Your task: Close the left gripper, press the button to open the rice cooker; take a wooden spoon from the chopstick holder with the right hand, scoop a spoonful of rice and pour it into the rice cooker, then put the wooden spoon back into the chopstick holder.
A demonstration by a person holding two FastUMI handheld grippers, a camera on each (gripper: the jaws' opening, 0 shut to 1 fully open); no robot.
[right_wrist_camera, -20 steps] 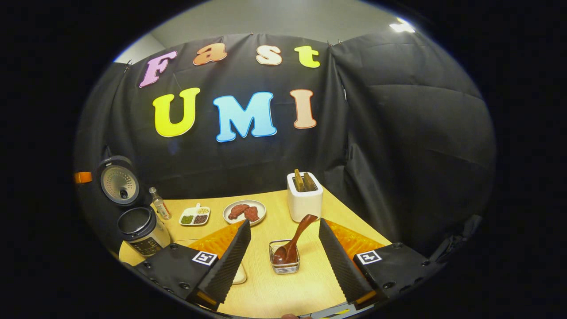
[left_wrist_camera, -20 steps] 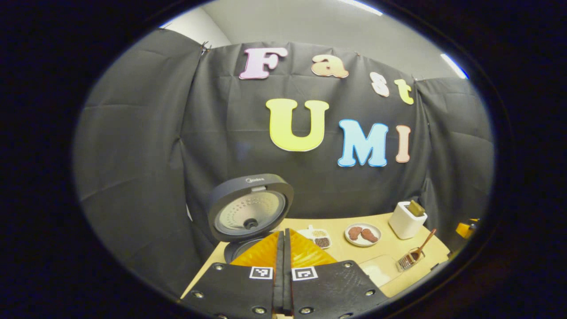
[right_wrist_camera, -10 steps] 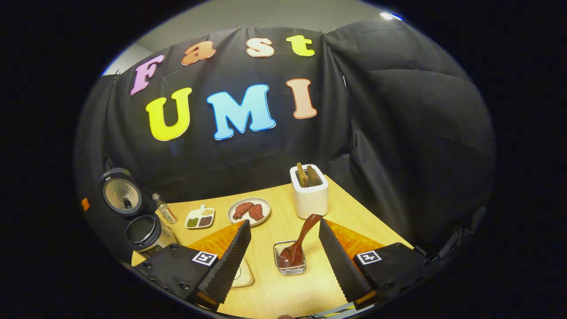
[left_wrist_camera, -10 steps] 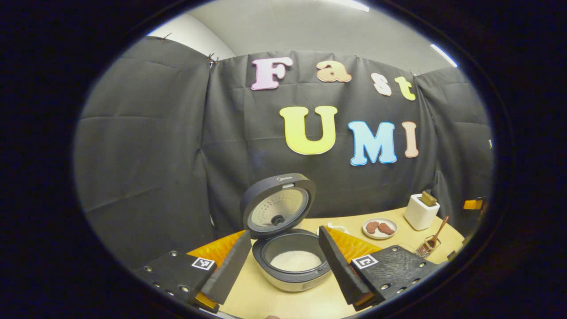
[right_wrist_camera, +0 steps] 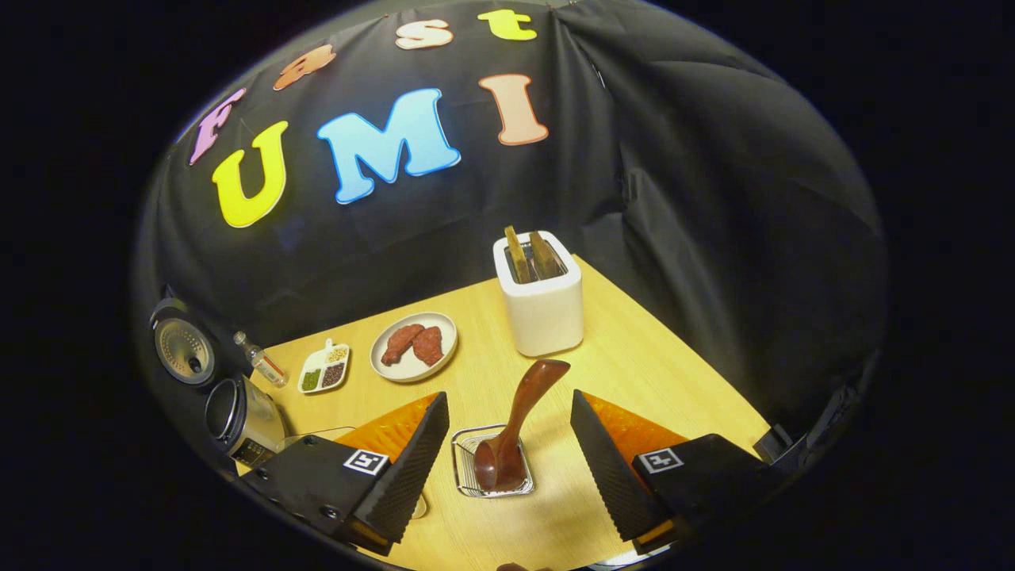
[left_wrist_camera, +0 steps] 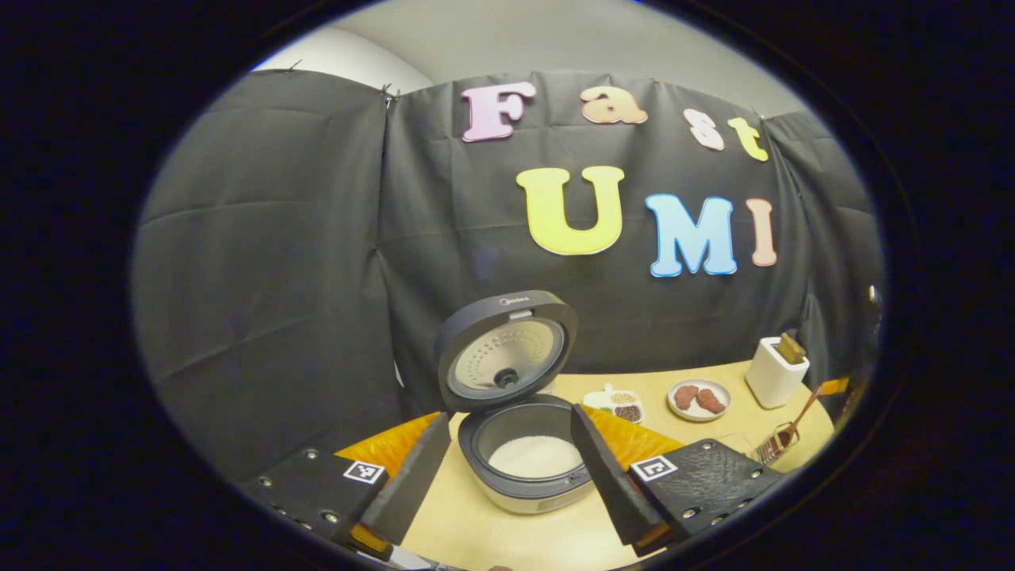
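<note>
Left gripper view: the left gripper [left_wrist_camera: 507, 452] hangs wide open around the rice cooker [left_wrist_camera: 530, 456], lid up, white rice in its pot. Right gripper view: the right gripper [right_wrist_camera: 507, 448], jaws wide and empty, straddles the wire chopstick holder [right_wrist_camera: 492, 471] on the worktop [right_wrist_camera: 634, 357]. Its wooden spoon [right_wrist_camera: 519, 424] stands bowl-down and leaning, so an off-centre pinch could, I'd say, topple the light holder.

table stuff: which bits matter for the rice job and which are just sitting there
For the job: rice cooker, lid up; wooden spoon; chopstick holder; right gripper, open around the spoon.

Just lying about: toaster, plate of meat, divided dish, small bottle.
</note>
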